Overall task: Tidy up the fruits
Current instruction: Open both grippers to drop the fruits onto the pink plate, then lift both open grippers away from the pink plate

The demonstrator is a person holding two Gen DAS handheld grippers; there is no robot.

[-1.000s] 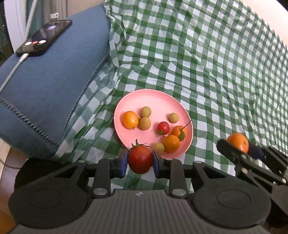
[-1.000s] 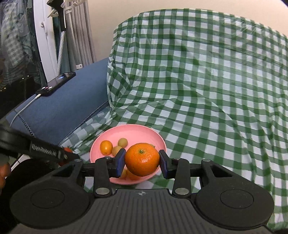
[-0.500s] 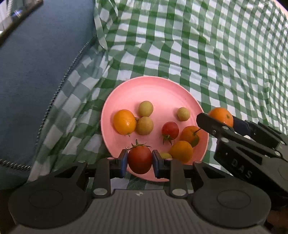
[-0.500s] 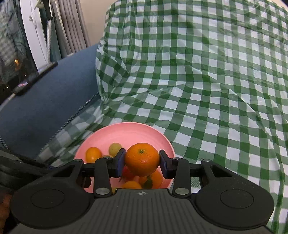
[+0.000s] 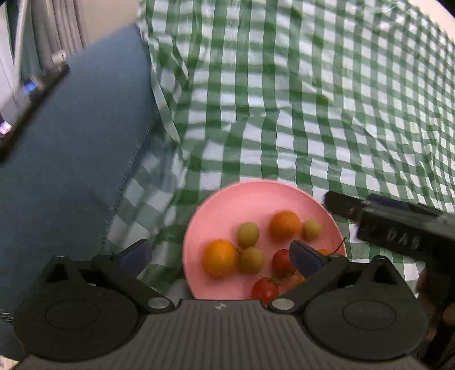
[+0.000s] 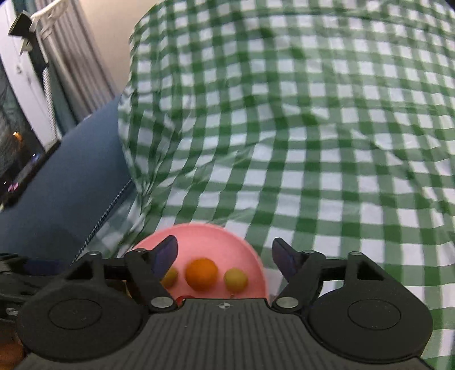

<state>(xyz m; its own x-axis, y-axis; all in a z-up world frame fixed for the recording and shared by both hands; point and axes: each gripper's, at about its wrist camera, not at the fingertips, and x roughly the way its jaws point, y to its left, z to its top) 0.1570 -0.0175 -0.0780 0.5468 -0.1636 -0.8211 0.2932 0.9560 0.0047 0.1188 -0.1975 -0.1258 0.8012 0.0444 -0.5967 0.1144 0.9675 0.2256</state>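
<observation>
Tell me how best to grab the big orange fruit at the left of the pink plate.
Grip the orange fruit across its round middle, coming from above. A green fruit touches its right side, so set one finger on the near side and one on the far side, inside the pink plate.

A green-and-white checked cloth covers most of the scene, wrinkled and rising in a hump toward the far side. To its left lies a dark blue cushion with a stitched edge, and a phone rests on its far left part. Behind stand a beige wall and grey curtains, with a white frame at far left.
</observation>
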